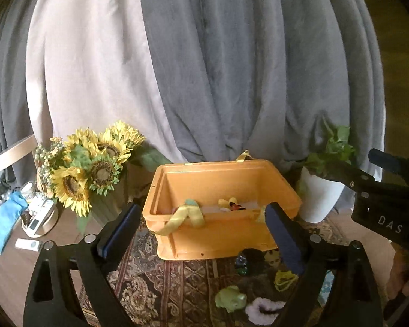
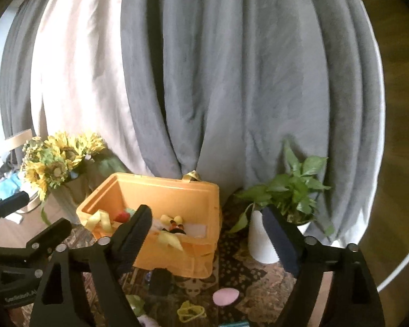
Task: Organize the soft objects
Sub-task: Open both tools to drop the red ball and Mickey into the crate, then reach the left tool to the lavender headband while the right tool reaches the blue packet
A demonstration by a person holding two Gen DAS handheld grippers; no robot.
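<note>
In the left wrist view the left gripper (image 1: 201, 224) is held with its jaws spread wide and nothing between the pads; only the bin (image 1: 220, 234) is seen beyond the gap, at 12 o'clock from the fingers. The bin is an orange open box set on a patterned rug (image 1: 171, 286), with yellow ribbon (image 1: 186, 216) draped over its near rim and small soft items seen inside. On the rug, at 6 o'clock from the bin, a green frog toy (image 1: 230, 298), a yellow band (image 1: 285, 279) and a white fluffy piece (image 1: 261, 309) are laid near one another. Sunflowers (image 1: 90, 166) are seen at 10 o'clock from the bin, a potted plant (image 1: 324, 179) at 2 o'clock.

In the right wrist view the right gripper (image 2: 207, 230) is likewise held wide apart and empty. A pink pad (image 2: 225, 297) is seen on the rug at 6 o'clock. Grey curtains (image 2: 231, 81) are hung behind.
</note>
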